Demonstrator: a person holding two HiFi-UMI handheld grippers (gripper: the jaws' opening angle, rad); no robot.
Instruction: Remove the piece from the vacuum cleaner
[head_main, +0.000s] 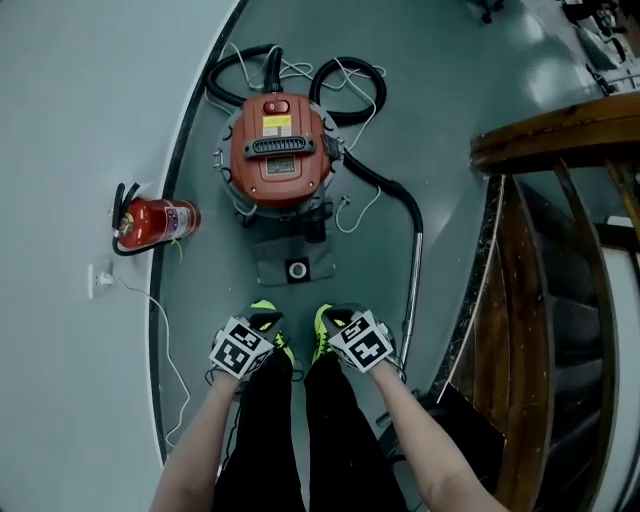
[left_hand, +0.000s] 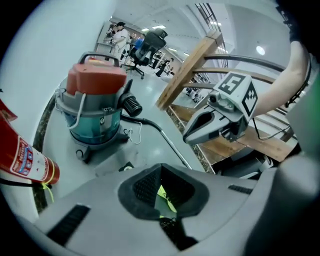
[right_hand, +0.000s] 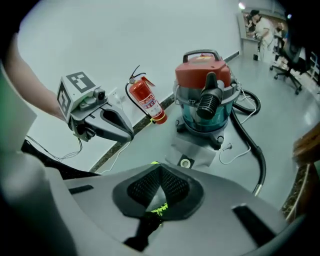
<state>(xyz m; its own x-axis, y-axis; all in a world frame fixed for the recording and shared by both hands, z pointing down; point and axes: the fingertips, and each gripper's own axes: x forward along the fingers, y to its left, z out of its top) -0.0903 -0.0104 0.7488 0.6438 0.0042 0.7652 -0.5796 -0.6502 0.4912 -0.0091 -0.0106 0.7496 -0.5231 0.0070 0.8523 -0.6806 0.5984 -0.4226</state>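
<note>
On the grey floor (head_main: 450, 120), just in front of the vacuum cleaner (head_main: 280, 150), the piece (head_main: 290, 250), a flat grey bag, was laid out. Its round collar (head_main: 297, 269) was turned upward at the edge nearer the person. Its far edge was tucked against the cleaner's base, so its long axis could not be settled. The floor was bounded by a curved pale wall (head_main: 80, 120), beside which a red fire extinguisher (head_main: 155, 222) was seen, and by a wooden stair rail (head_main: 560, 135). The left gripper (left_hand: 160, 174) and right gripper (right_hand: 160, 172) were held side by side over the person's shoes (head_main: 265, 318), apart from the piece. Each gripper's jaws were pressed together with nothing caught between them.
</note>
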